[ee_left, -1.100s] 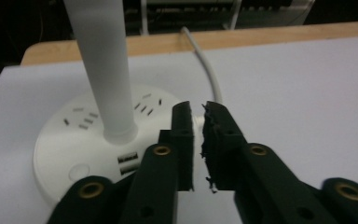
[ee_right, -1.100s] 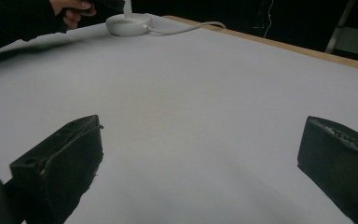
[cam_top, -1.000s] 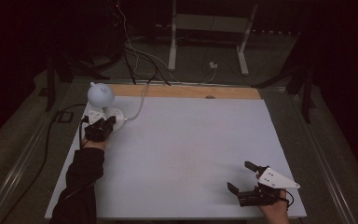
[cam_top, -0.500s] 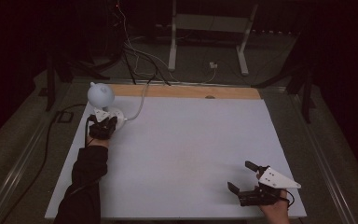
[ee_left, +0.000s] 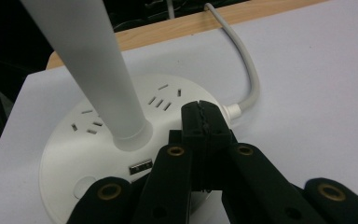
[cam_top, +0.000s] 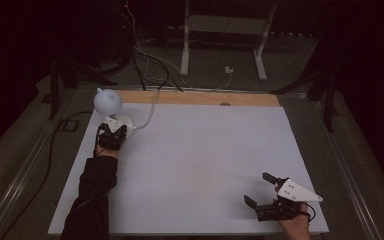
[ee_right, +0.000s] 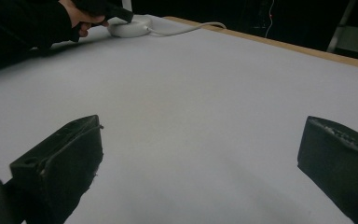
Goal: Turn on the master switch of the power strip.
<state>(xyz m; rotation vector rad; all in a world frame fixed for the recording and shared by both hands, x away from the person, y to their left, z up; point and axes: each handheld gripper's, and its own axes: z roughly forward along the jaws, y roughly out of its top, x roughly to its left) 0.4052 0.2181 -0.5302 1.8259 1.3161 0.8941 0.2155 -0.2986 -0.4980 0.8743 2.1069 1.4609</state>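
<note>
In the high view, a white round-based desk lamp with a globe head (cam_top: 109, 107) is seen at the far left corner of the white table (cam_top: 200, 165), with the left gripper (cam_top: 112, 135) at its base; the right gripper (cam_top: 265, 192) is held spread near the near right corner.

In the left gripper view, the jaws are pressed together, empty, over the lamp's socketed base (ee_left: 93, 144) beside its white cable (ee_left: 247, 70).

In the right gripper view, the jaws are parted wide above bare table.

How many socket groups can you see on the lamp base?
3 on the lamp base: one left of the stem at, two behind it at and. The left gripper and stem may hide more.
</note>
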